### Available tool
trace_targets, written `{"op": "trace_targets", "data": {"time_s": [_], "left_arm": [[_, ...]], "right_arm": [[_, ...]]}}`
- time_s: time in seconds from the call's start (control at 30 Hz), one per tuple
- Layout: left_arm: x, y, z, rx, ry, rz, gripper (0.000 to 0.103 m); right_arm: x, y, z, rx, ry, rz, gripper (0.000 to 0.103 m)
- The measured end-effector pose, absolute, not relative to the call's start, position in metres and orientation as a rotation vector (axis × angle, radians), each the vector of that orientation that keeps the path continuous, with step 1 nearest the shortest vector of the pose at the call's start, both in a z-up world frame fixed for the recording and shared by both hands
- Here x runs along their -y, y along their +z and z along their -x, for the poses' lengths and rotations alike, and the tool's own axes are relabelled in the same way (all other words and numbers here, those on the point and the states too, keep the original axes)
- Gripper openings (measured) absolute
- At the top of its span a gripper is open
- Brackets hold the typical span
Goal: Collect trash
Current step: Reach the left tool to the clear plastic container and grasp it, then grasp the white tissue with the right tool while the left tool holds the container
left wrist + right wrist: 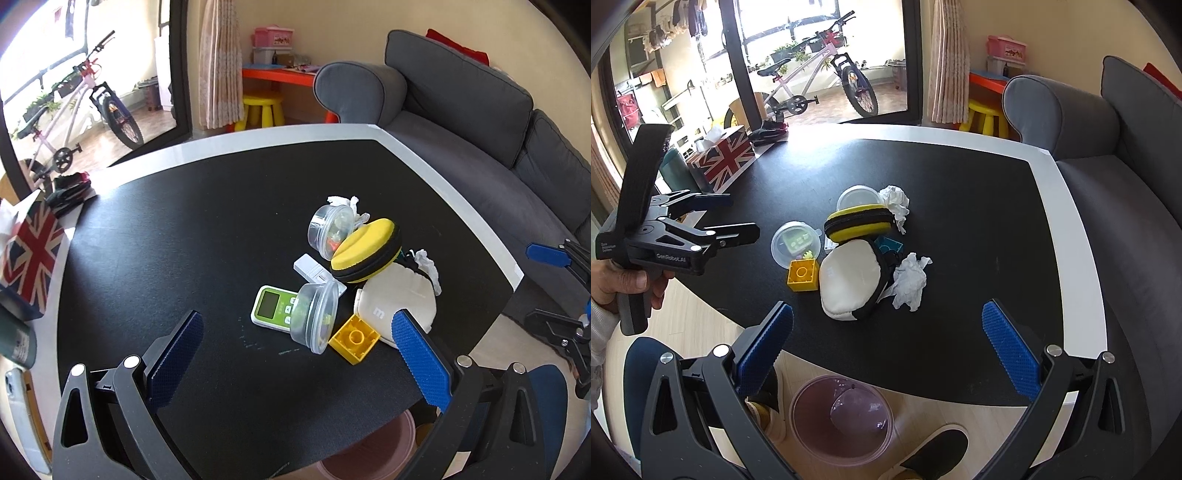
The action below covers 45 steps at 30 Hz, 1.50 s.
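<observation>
Left wrist view: the left gripper (299, 354) fills the bottom of the frame, its two blue-padded fingers (421, 354) spread wide and holding nothing, above the black-topped table with a white border (155, 236). Just right of centre lies one cluster of things: two clear round plastic containers (314, 317), one at the cluster's top and one on its edge below, one green-and-white handheld device with a small screen (271, 306), one yellow toy brick (354, 339), one yellow and black zipped round case (365, 254), one white fabric pouch with black trim (399, 299), and one small white box (314, 271). Two crumpled white tissues show: one (345, 203) behind the upper container, one (428, 267) at the pouch's right edge. At the left edge stands one Union Jack tissue box (31, 258). At the right edge the right gripper (554, 284) shows, open. A pink round bin (369, 450) sits at the bottom, below the table edge.

Right wrist view: the right gripper's own fingers (1008, 347) stand wide apart and empty at the bottom. In the left of the frame a hand (617, 280) holds the left gripper, open. The cluster sits at centre; both tissues lie on the table, one at its top right, one at its lower right, touching the pouch. The bin stands on the floor at bottom centre, beside two shoes (934, 450).
</observation>
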State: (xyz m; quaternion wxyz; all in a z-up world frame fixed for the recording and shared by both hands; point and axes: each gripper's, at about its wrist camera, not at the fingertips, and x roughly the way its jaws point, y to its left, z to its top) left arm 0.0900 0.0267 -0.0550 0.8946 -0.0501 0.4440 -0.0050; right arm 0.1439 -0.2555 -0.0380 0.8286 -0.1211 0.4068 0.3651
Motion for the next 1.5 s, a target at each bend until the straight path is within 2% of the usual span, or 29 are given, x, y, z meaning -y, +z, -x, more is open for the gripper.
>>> {"op": "trace_targets", "data": {"time_s": [0.2, 0.27, 0.33, 0.47, 0.5, 0.53, 0.57, 0.7, 1.03, 1.5], "left_arm": [[-0.028, -0.072, -0.108, -0.966, -0.035, 0.101, 0.097], [-0.028, -0.078, -0.112, -0.973, -0.060, 0.111, 0.093], [-0.028, -0.084, -0.117, -0.999, -0.102, 0.125, 0.078], [-0.026, -0.094, -0.122, -1.025, -0.118, 0.136, 0.068], [-0.026, -0.095, -0.123, -1.029, -0.124, 0.145, 0.058], [-0.026, -0.096, -0.124, -1.033, -0.128, 0.151, 0.044], [-0.026, -0.098, -0.125, -1.040, -0.140, 0.162, 0.039], [-0.026, -0.100, -0.124, -1.053, -0.138, 0.165, 0.024], [-0.027, -0.090, -0.119, -1.013, -0.127, 0.166, 0.024], [-0.030, -0.047, -0.089, -0.880, -0.098, 0.154, 0.024]], "right_arm": [[0.257, -0.041, -0.147, -0.871, 0.771, 0.256, 0.100], [0.258, -0.042, -0.148, -0.874, 0.771, 0.255, 0.100], [0.258, -0.043, -0.148, -0.878, 0.769, 0.256, 0.100], [0.259, -0.046, -0.151, -0.885, 0.767, 0.253, 0.100], [0.259, -0.046, -0.152, -0.887, 0.766, 0.252, 0.100], [0.259, -0.047, -0.152, -0.889, 0.766, 0.253, 0.100], [0.258, -0.047, -0.152, -0.890, 0.765, 0.253, 0.100], [0.258, -0.049, -0.153, -0.891, 0.764, 0.251, 0.100], [0.256, -0.050, -0.153, -0.891, 0.762, 0.255, 0.100], [0.249, -0.063, -0.186, -0.920, 0.700, 0.297, 0.100]]}}
